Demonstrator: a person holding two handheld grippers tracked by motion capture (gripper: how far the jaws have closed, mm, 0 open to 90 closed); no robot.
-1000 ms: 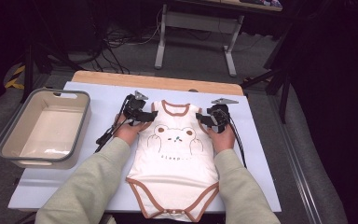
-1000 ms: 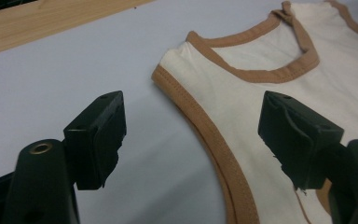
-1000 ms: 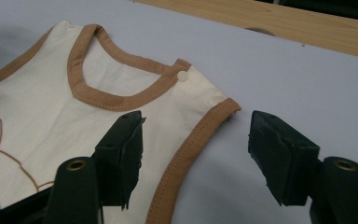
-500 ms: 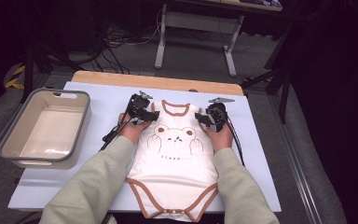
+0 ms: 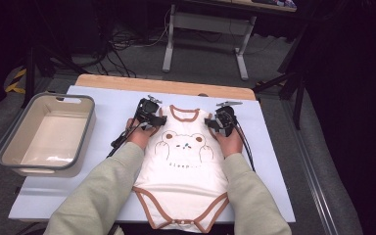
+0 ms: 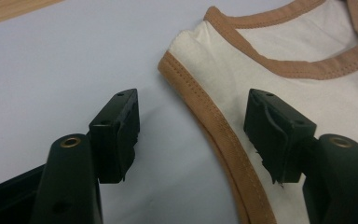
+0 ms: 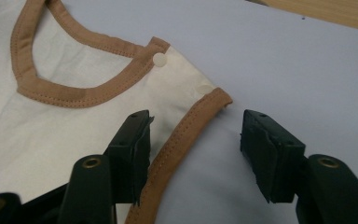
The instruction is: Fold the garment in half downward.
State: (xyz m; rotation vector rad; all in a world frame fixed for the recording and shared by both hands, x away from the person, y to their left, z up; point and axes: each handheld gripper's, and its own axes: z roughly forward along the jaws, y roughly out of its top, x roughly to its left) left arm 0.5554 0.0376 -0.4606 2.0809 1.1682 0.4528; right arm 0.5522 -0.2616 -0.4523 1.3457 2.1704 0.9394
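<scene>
Near the front edge of the tabletop [image 5: 274, 161] lies the snap end of a baby bodysuit [image 5: 186, 181], spread flat, face up, with the bear print readable from the person's side. It runs from that edge toward the middle of the pale mat, neckline pointing at the far wooden edge. Flat and squared like this, it looks staged for a fold or a lift from the shoulders.

Both sleeves [image 5: 103, 191] come in from the front edge, one on each side of the garment. Left gripper [image 5: 155, 119] sits at the left shoulder, right gripper [image 5: 210, 122] at the right shoulder, symmetric, so both corners can be taken at once.

Left gripper view: jaws partly apart, straddling the brown armhole trim [image 6: 214, 126]; one jaw over bare mat, the other over cream cloth. Pads not pressing yet, nothing held. Right gripper view: same setup mirrored, trim [image 7: 182, 135] between the jaws, shoulder snap [image 7: 159, 59] just beyond, no pinch on the cloth.

Grey bin [image 5: 10, 152] stands near the left edge, well apart from the bodysuit, probably the drop spot.

Against the earlier frames: both hands sit closer in on the shoulders, slightly nearer the neckline. Both sets of jaws have just been closing, the left more sharply, with the trim between them. Bodysuit and bin lie unchanged.
</scene>
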